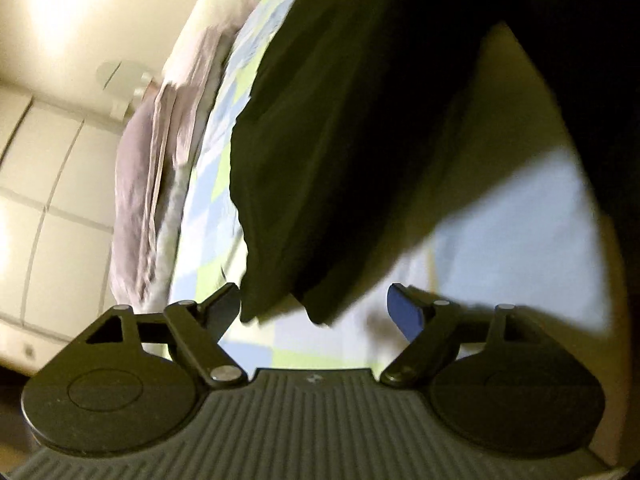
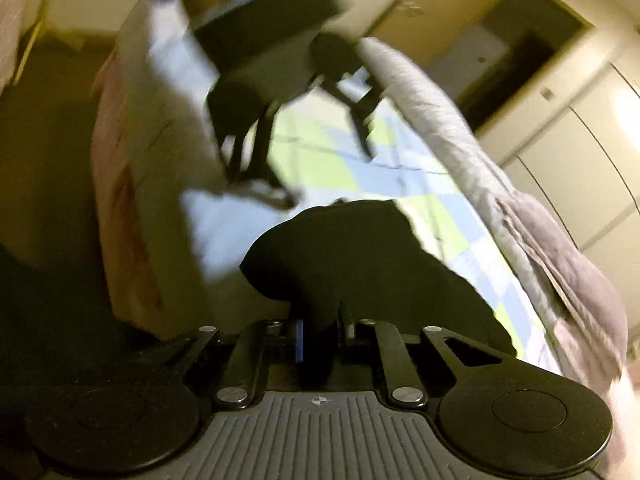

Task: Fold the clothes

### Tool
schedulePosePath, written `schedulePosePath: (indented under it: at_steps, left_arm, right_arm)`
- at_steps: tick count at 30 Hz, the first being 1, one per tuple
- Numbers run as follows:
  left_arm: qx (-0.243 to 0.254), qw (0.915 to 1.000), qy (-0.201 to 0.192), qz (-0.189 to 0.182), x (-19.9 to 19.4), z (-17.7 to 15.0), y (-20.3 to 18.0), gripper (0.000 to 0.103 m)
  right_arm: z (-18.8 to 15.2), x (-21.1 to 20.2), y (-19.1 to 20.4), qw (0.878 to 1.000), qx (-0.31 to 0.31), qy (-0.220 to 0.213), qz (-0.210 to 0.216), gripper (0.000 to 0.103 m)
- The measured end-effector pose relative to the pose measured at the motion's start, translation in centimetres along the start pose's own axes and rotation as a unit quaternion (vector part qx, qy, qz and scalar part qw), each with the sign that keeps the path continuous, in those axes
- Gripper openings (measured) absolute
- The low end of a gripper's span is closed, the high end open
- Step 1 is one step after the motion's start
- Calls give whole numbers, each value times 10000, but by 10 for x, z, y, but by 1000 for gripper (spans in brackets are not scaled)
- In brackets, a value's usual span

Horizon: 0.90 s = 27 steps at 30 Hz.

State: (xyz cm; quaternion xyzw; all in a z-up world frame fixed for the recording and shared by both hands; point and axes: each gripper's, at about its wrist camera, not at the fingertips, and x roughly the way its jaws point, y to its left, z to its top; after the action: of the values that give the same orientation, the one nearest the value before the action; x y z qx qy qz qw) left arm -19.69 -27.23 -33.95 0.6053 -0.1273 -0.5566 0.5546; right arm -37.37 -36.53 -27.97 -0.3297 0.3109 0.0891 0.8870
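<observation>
On the checked blue-and-green bedspread (image 1: 208, 184) lies the dark garment (image 1: 320, 152), a black or very dark green piece of clothing, its cloth bunched and partly lifted rather than flat. The right gripper (image 2: 320, 336) has its jaws drawn narrow and pinched on a fold of that garment, the cloth rising in a hump just ahead of the fingers. The left gripper (image 1: 316, 312) stands wide, a corner of the garment hanging down between its fingers without either pad pressing on it; in the right wrist view it shows above the bed, blurred.

Judging by the loose, crumpled lie of the cloth, folding is at an early or middle stage: no neat crease or squared shape is visible, and the left side has yet to be gripped.

Beyond the garment, a grey quilt (image 1: 140, 184) is heaped along the far edge of the bed, with pale wardrobe doors (image 1: 48, 184) behind. No basket, box or other container is in view.
</observation>
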Motion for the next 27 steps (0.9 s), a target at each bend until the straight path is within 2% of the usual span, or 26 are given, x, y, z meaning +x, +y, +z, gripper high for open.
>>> schedulePosePath:
  at_steps: [4,6,7,8,9,11,13,16,18,23,27]
  left_arm:
    - [357,9992,-192,39,21,3,0,78]
    - [501,9984,-232,83,30,4,1,73]
    - [570,9981,-205,68,34,4,1,56]
    - [636,9979,-134,11,37,5,2,24]
    - [673,9977,-70,-24,40,6,3,13]
    - [505,9987,-21,35,34,6,8,10]
    - [136,9998,13,123,20,5,15,9]
    - [-174,9994,57,279,-12,0,18,9]
    - [-321,9991,144,252,-37,-6,16,9]
    - [-575,9970,514,43,-96,-21,18,10]
    - [-642,9959,634,59,-105,-10,45,10]
  right_arm:
    - [7,-7,-17,9998,185,-70,-82,12]
    - [8,-8,-19,9997,188,-81,-100,12]
    - [8,-7,-19,9997,189,-82,-98,12]
    - [8,-9,-17,9998,184,-77,-93,12]
    - [8,-10,-16,9998,177,-69,-81,12]
    - [10,-12,-13,9998,145,-63,-73,12]
    - [13,-16,-10,9999,111,-76,-59,12]
    - [21,-27,-4,9998,93,-185,42,12]
    - [26,-36,6,9994,60,-293,178,11]
    - [38,-63,28,9937,219,-820,730,11]
    - [42,-77,16,9871,521,-1292,789,11]
